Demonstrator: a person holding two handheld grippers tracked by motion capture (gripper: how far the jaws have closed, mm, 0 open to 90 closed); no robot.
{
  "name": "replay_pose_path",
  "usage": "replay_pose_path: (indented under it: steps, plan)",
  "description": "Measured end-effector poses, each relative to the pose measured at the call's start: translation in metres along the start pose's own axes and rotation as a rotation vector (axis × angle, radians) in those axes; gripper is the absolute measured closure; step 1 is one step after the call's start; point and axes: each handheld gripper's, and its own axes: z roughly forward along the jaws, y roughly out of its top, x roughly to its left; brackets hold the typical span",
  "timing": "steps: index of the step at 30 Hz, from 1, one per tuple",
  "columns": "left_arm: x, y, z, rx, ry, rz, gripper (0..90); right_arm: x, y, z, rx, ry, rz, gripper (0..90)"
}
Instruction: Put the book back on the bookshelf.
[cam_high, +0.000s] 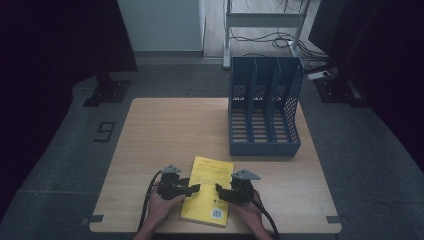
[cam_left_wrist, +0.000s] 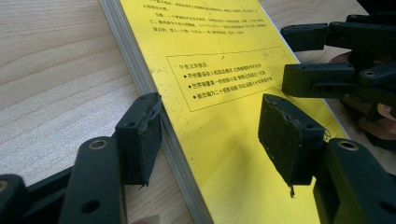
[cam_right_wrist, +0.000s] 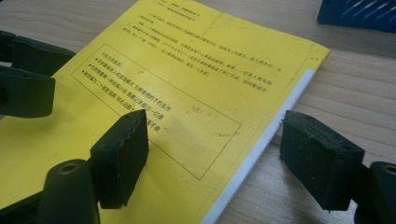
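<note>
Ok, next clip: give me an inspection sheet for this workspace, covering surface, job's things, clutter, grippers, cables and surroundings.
Surface: light wooden table, bare apart from two things.
Job's things: yellow book lying flat at the near edge, cover with printed text facing up.
Clutter: blue file rack at the far right of the table, slots seen empty.
Grippers: left gripper open, one jaw beside the book's page edge, the other over the cover; right gripper open, straddling the book's opposite edge. Neither grips the book.
Cables: black cable trailing from the left gripper; loose cables on floor at the back.
Surroundings: grey floor, dark curtains at both sides, white frame behind.
</note>
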Motion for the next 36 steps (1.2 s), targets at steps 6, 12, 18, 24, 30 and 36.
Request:
replay_pose_path:
  steps: [6,12,18,24,30,36]
  plan:
    - [-0.002,0.000,-0.002,-0.014,0.005,0.006,40.6,0.000,0.000,0.000,-0.002,-0.003,-0.006,23.6]
    - [-0.005,0.002,-0.005,-0.025,0.010,0.016,40.7,0.001,0.000,0.000,-0.004,-0.003,-0.013,23.6]
    - [-0.006,0.002,-0.009,-0.050,-0.008,0.009,42.1,0.001,0.000,0.000,-0.003,-0.003,-0.011,23.7]
    - [-0.006,0.003,-0.012,-0.070,-0.032,-0.007,43.2,0.001,0.000,0.000,-0.003,-0.003,-0.010,23.7]
    - [-0.005,0.003,-0.014,-0.090,-0.110,-0.044,44.1,0.000,0.000,0.000,-0.005,-0.001,-0.008,23.7]
    - [-0.003,0.002,-0.012,-0.076,-0.095,-0.042,43.8,0.000,0.000,0.000,-0.005,-0.001,-0.008,23.7]
